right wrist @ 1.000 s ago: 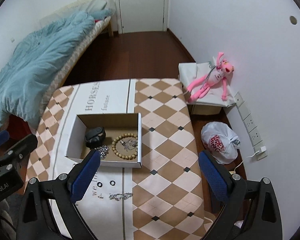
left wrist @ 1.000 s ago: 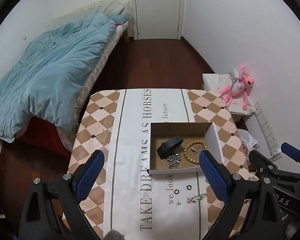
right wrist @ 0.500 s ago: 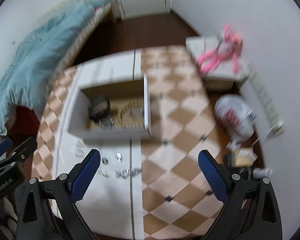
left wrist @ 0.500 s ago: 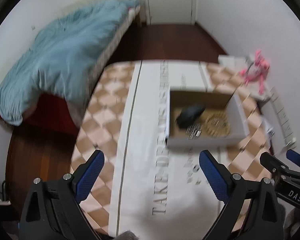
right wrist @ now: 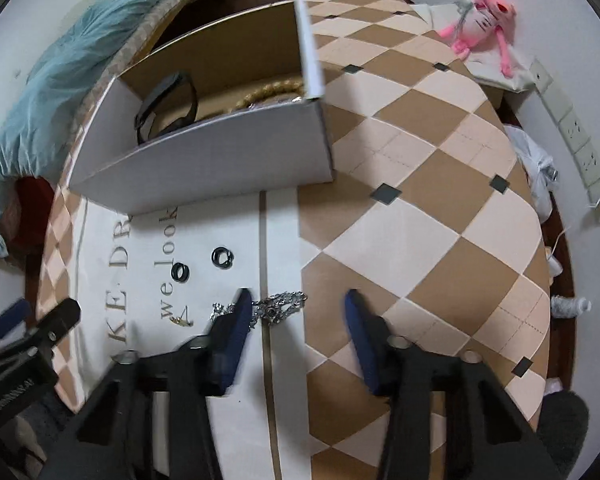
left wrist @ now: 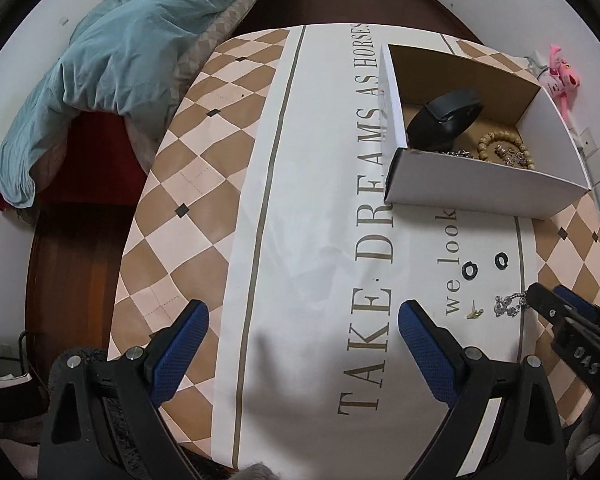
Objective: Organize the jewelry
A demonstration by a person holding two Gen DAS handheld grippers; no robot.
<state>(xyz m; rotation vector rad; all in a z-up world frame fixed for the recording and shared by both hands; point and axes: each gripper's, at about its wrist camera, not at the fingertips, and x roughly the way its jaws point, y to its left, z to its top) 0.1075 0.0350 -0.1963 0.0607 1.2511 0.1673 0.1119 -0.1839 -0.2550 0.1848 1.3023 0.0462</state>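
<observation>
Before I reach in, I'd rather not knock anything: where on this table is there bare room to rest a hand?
Free: the checkered tablecloth right of the white cardboard box, and the white strip left of it. Crowded: in front of the box lie two black rings, a small gold earring and the silver chain, where the right gripper is closing.

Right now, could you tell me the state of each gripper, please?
Left gripper: open, holding nothing.
Right gripper: jaws closing around the silver chain, pads not yet pressing it.
</observation>
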